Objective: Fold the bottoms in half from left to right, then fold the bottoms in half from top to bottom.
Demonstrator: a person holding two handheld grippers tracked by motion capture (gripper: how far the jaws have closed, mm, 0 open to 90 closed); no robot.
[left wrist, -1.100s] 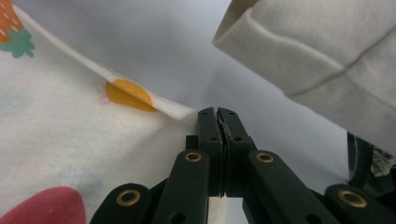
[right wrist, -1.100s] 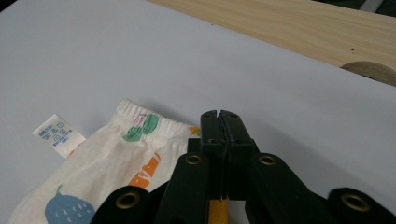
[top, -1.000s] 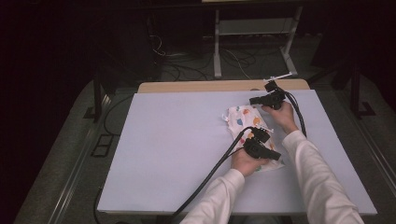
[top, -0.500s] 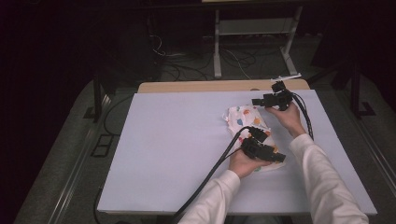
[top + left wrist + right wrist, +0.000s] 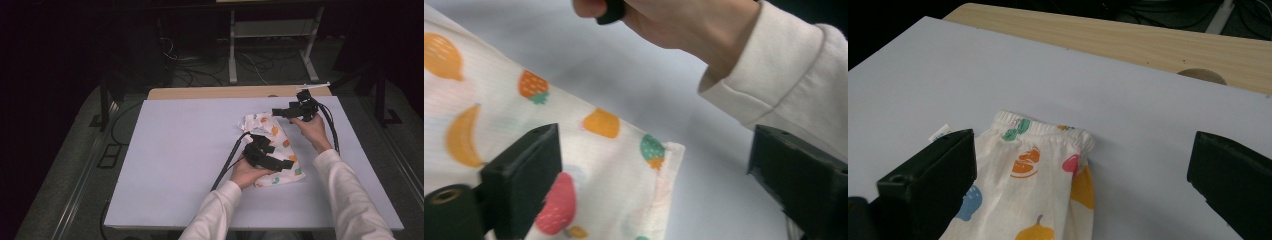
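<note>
lying flat on the white tabletop (image 5: 175, 150), right of centre, the fruit-printed garment (image 5: 276, 136) runs from its elastic waistband at the far end to its hem at the near end, a layout that reads as a fold just set down and let go. the left claw (image 5: 289, 166) hovers over the near hem; its jaws have just been opening and now stand wide apart, with cloth under them in the left gripper view but nothing pinched, the hem corner (image 5: 672, 148) lying free on the tabletop. the right claw (image 5: 276, 111) sits at the far end by the waistband (image 5: 1048, 131); its jaws have also just been opening and are spread wide, the band lying between and beyond them, untouched. judgement: both releases look deliberate, leaving the piece squared and flat. left forearm comes in from the near edge, angled rightward, hand wrapped under the tool with its cable (image 5: 227, 162) trailing back toward the near left. right forearm reaches farther, wrist raised, tool pointing left across the garment's far end. wooden table edge (image 5: 1128, 37) shows beyond the white surface.
</note>
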